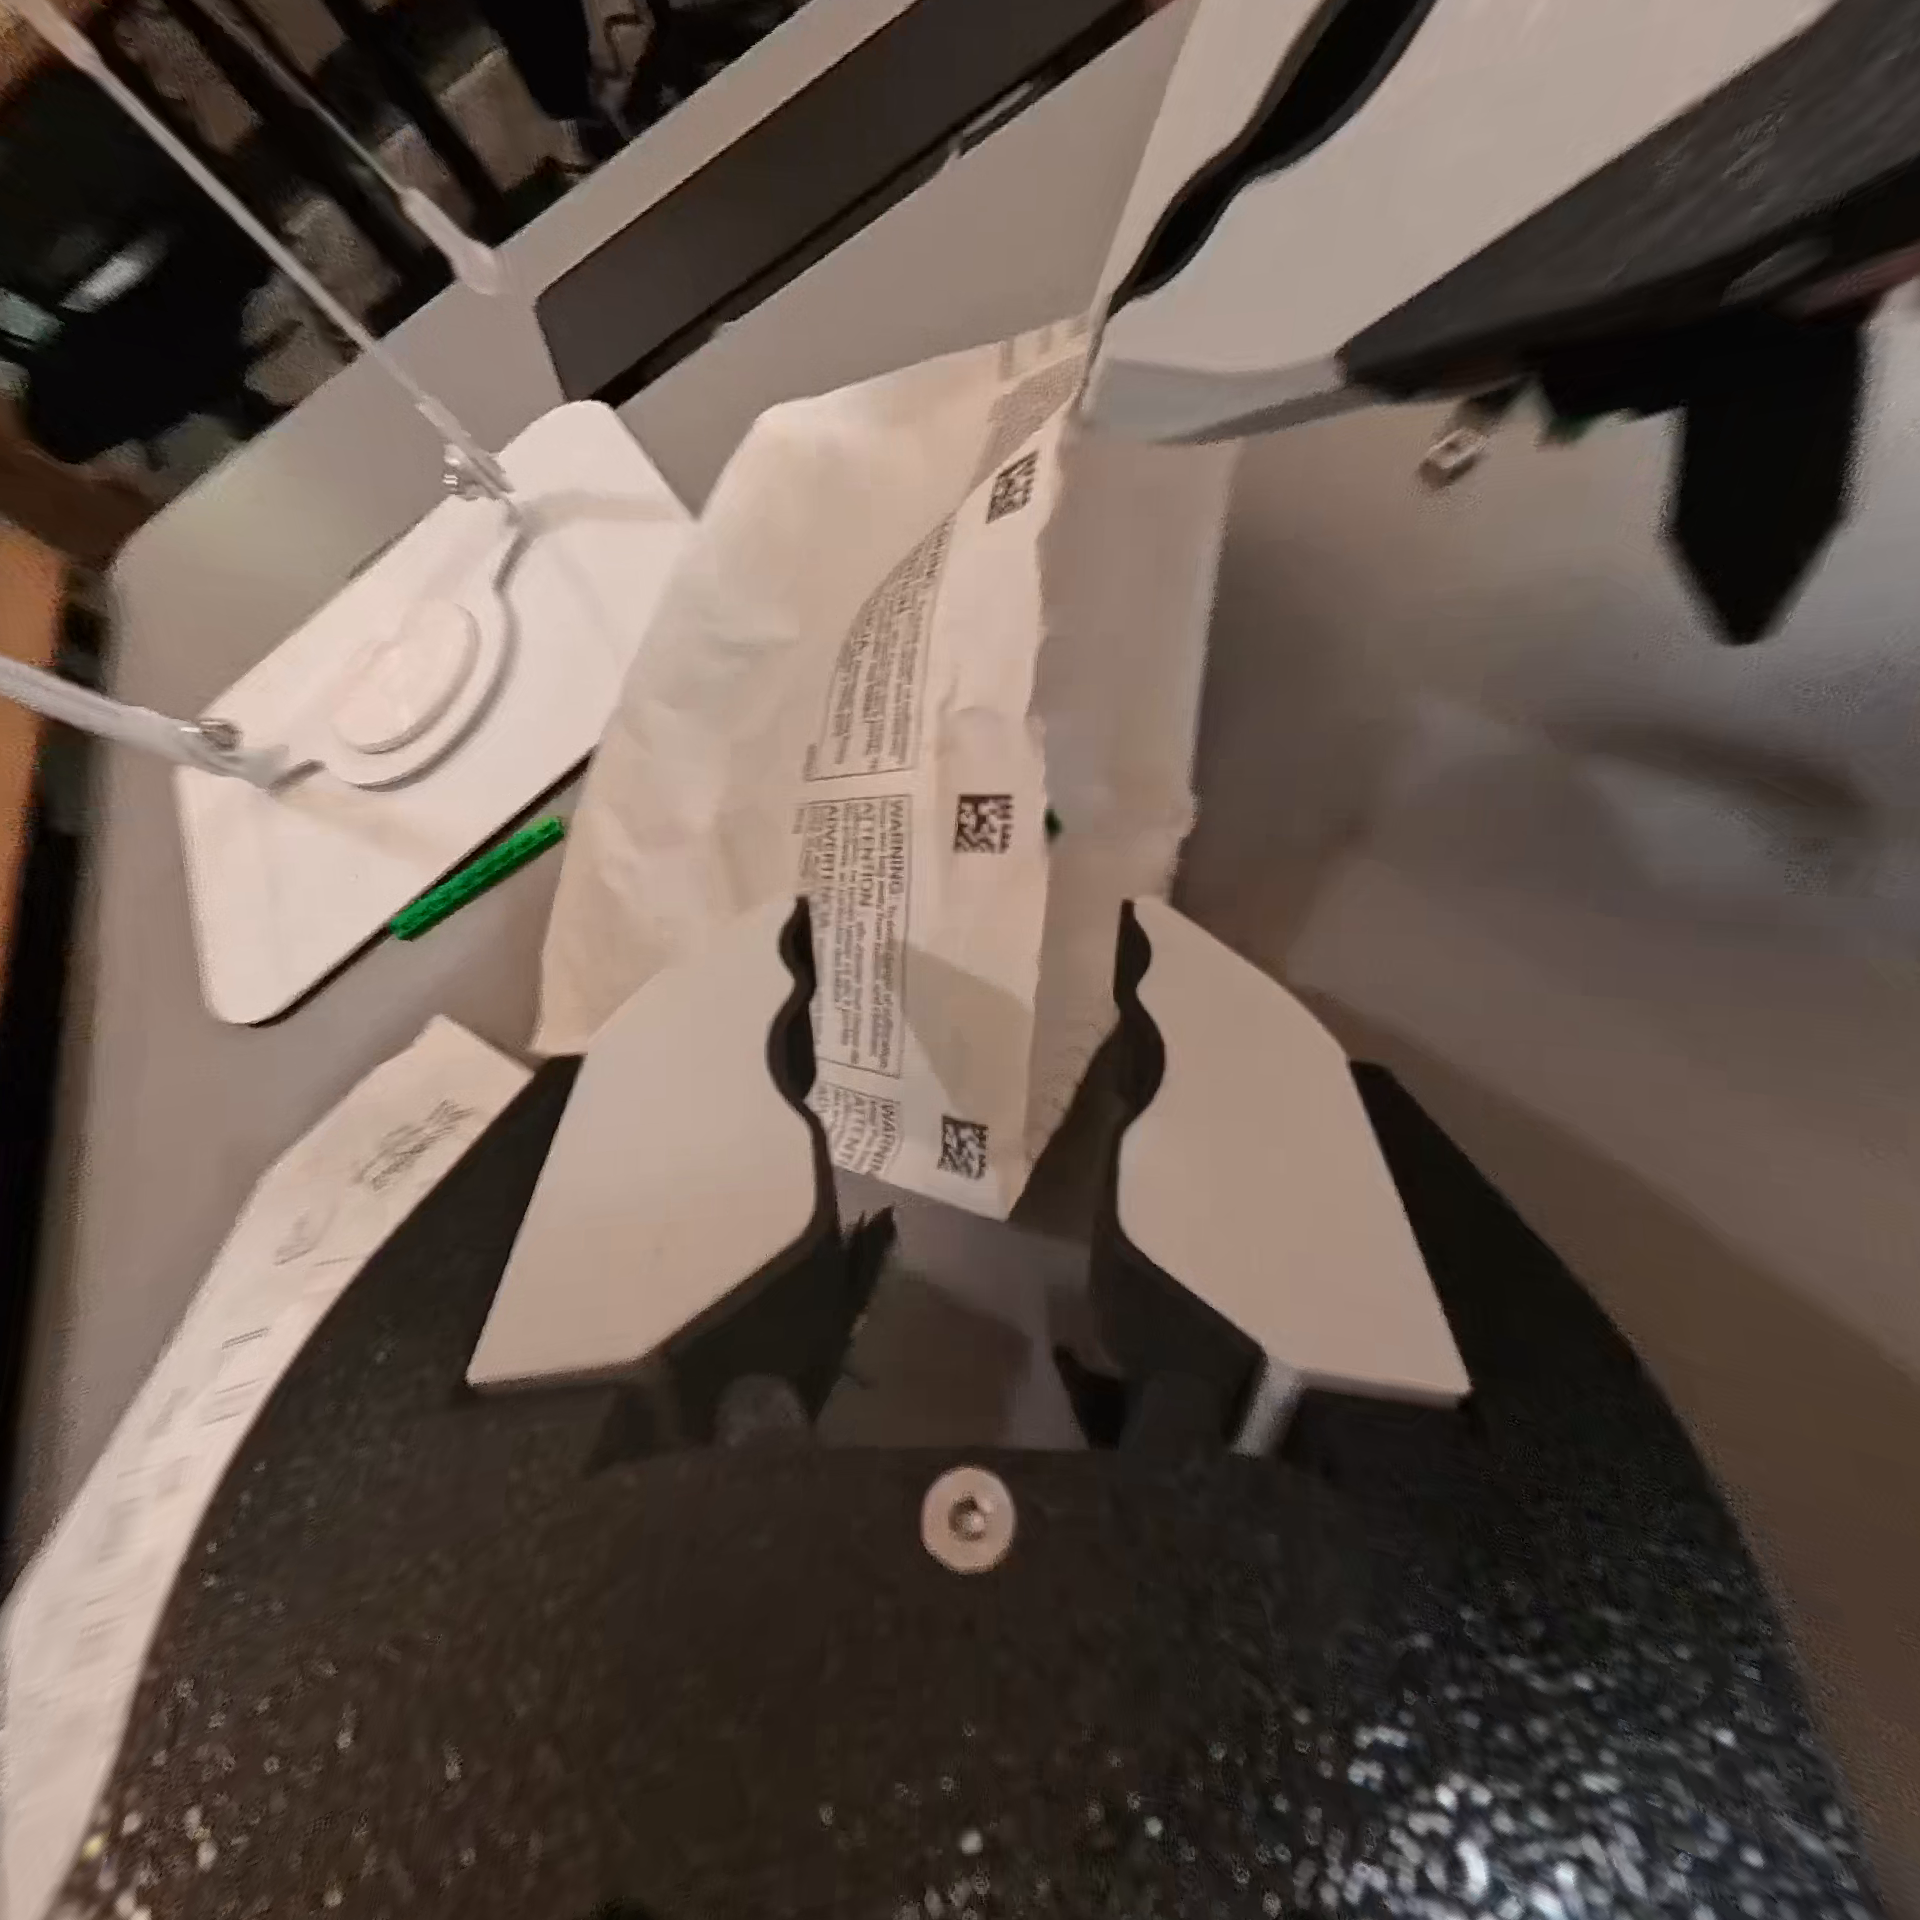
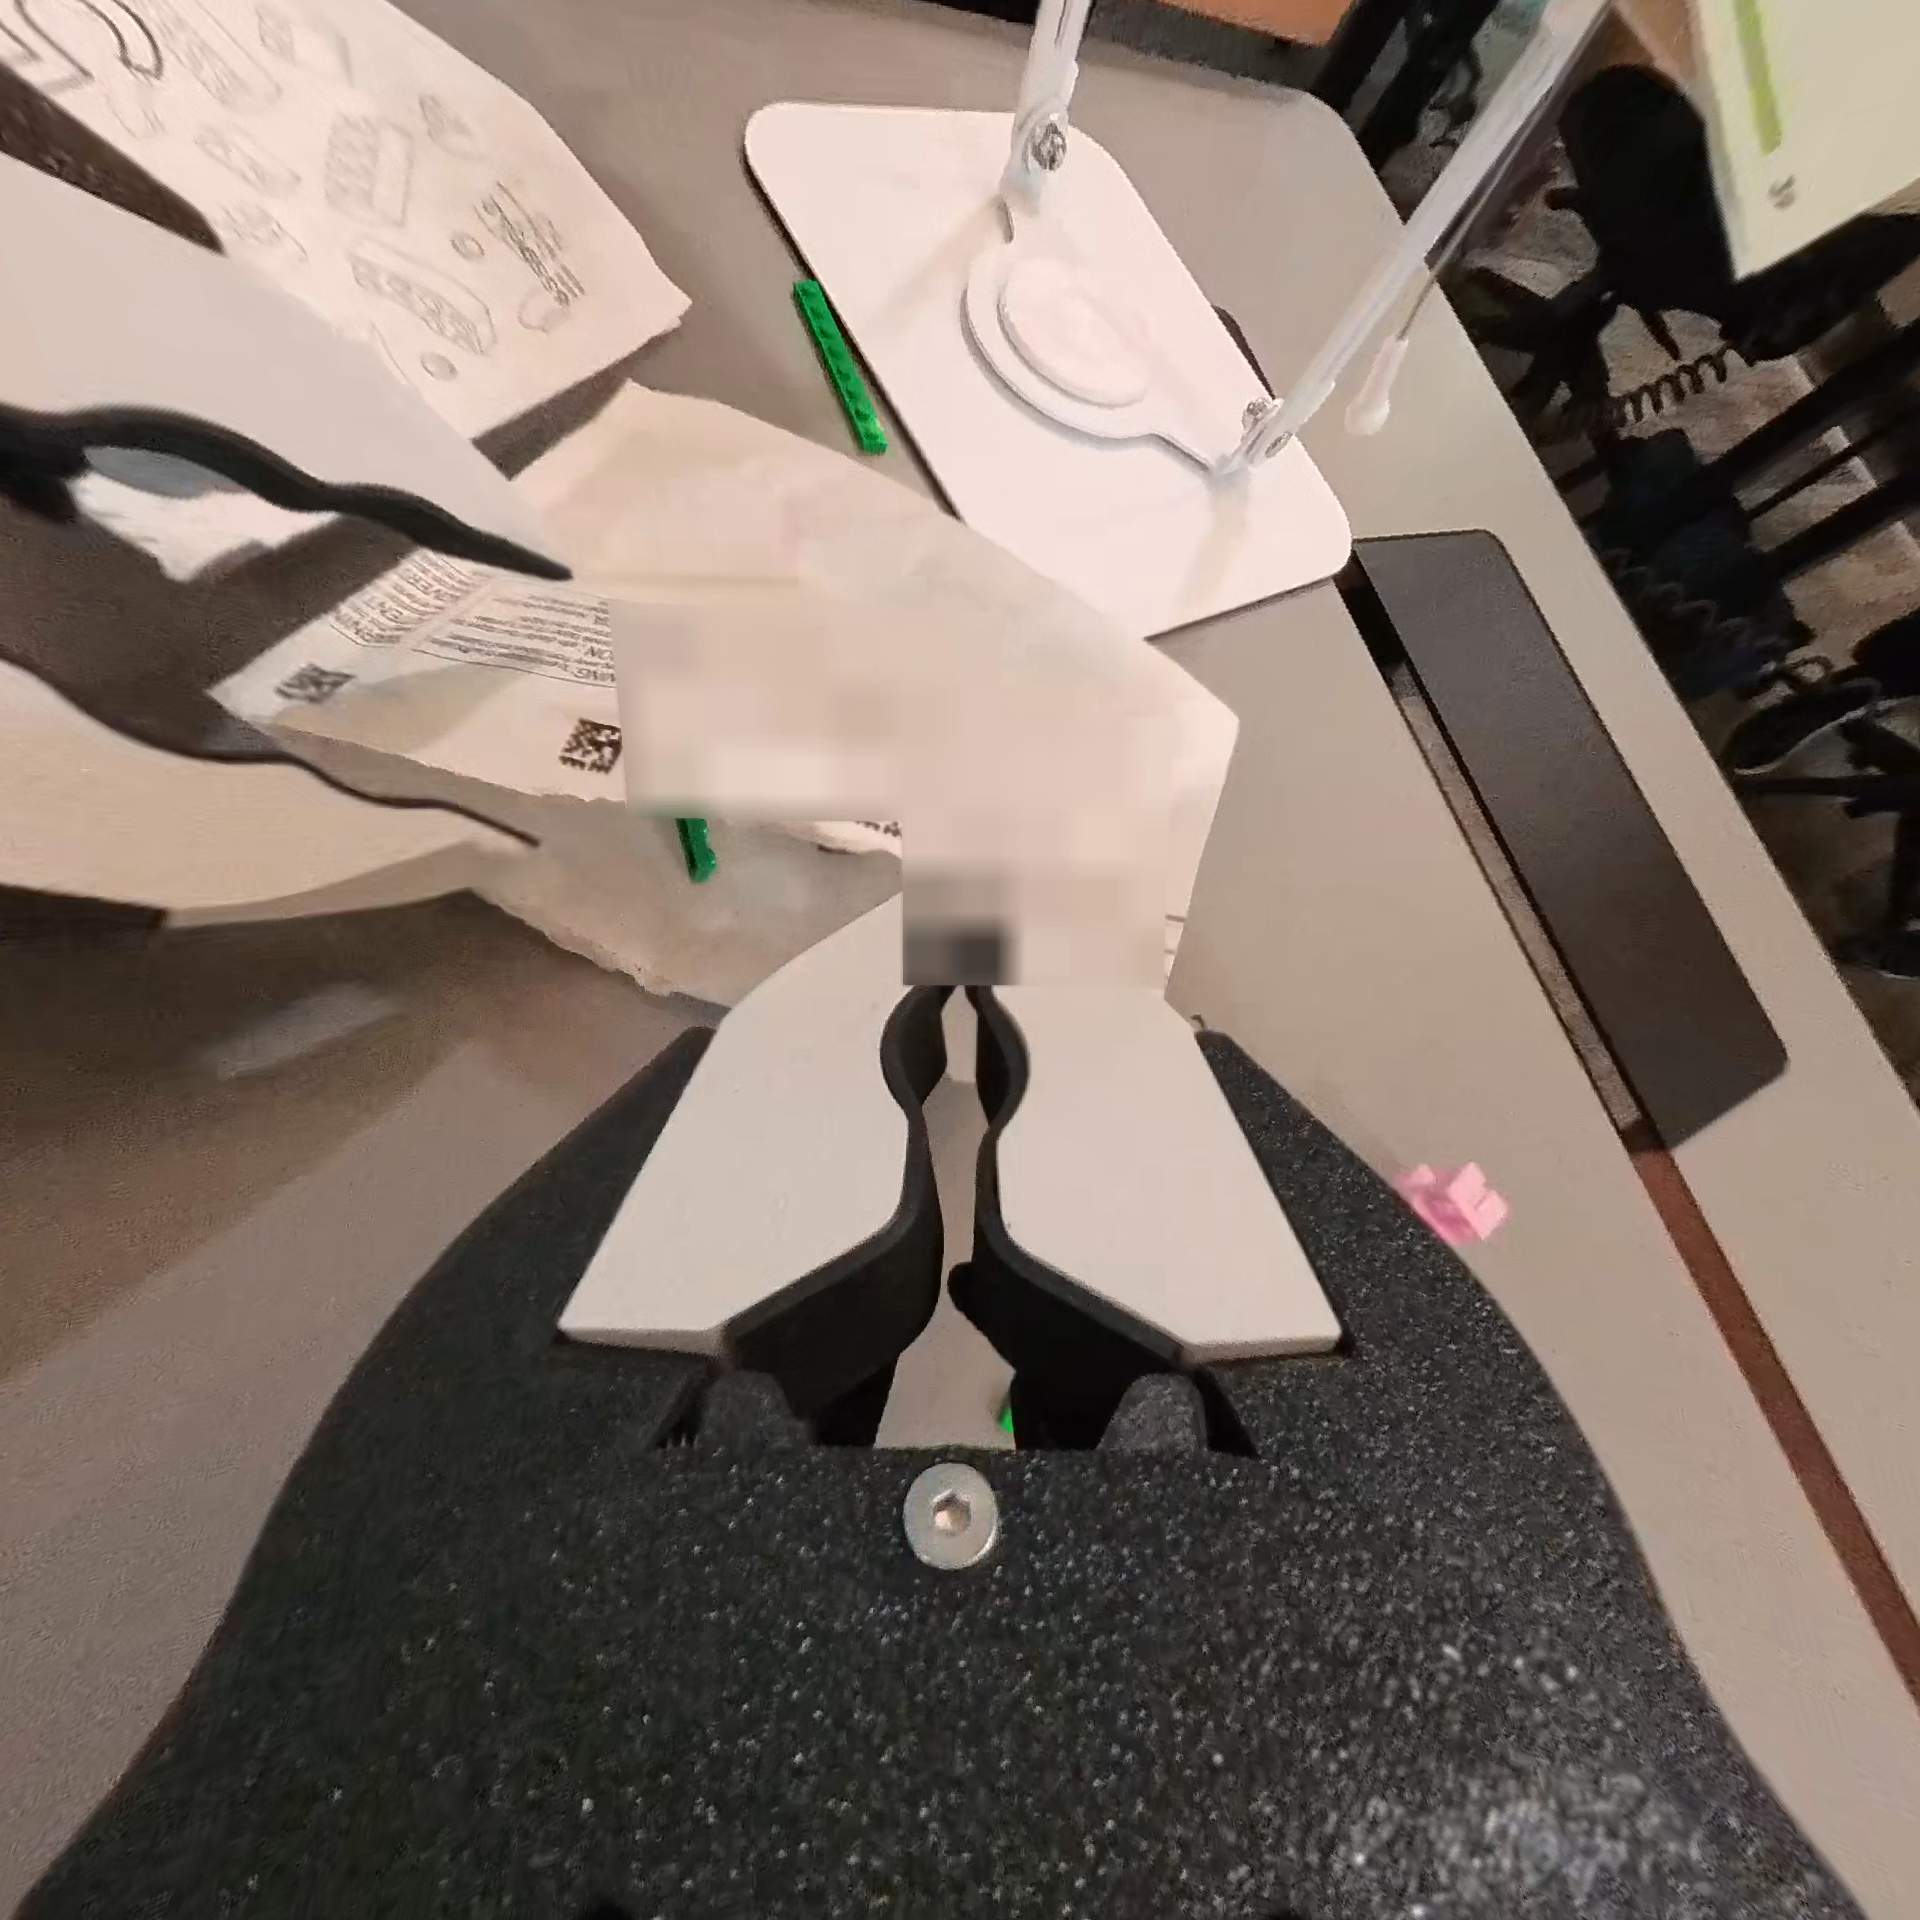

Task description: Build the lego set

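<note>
A white paper parts bag (image 1: pixel 831 644) with a torn edge hangs over the grey table (image 1: pixel 1558 935). My right gripper (image 2: pixel 961 987) is shut on one end of the bag (image 2: pixel 1039 727); a mosaic patch covers its tips. In the left wrist view the right gripper (image 1: pixel 1195 405) grips the bag's top. My left gripper (image 1: pixel 966 914) is open. The bag passes between its fingers (image 1: pixel 727 997), and the pads stand apart from it. The right wrist view shows the left gripper (image 2: pixel 312 665) open around the bag's other end. A green piece (image 2: pixel 694 847) shows at the bag's torn mouth.
A long green plate (image 1: pixel 478 878) lies against a white stand base (image 1: pixel 395 707), also seen in the right wrist view (image 2: pixel 840 369). A printed paper sheet (image 2: pixel 364 177) lies at the left. A pink piece (image 2: pixel 1455 1205) sits near the table edge. A black slab (image 2: pixel 1558 810) lies at the right.
</note>
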A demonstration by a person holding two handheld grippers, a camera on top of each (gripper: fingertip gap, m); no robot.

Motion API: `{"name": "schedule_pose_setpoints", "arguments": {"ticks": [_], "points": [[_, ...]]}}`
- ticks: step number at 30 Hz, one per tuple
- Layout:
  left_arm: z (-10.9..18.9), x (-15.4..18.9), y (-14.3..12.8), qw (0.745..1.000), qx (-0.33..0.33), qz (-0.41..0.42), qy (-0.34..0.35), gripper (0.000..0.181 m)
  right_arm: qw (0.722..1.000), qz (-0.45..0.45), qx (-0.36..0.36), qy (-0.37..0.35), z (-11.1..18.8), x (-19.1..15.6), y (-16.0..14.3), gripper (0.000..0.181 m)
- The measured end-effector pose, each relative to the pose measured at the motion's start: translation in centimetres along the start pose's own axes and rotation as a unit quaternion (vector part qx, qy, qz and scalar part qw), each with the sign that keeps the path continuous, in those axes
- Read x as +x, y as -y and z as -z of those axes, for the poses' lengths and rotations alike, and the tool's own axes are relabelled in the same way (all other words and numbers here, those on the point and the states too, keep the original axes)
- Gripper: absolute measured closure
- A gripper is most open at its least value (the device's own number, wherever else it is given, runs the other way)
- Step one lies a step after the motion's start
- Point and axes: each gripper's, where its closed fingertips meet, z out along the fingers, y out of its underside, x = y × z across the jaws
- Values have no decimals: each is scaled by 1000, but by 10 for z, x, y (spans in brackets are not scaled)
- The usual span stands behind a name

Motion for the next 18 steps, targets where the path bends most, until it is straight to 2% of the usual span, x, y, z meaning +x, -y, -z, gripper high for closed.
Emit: {"name": "schedule_pose_setpoints", "arguments": {"ticks": [3,8,13,18], "points": [[3,-11,-1,998,-9,-41,54,147,1000,-15,19,6,8,-4,2,181],[6,-15,1,997,-16,-51,54,181,999,-11,40,4,13,-9,-4,170],[7,-18,5,1000,-12,-3,19,181,998,-31,58,-20,22,-6,-15,148],[10,-21,10,1000,5,28,-2,181,995,-60,31,-70,20,14,-32,136]]}}
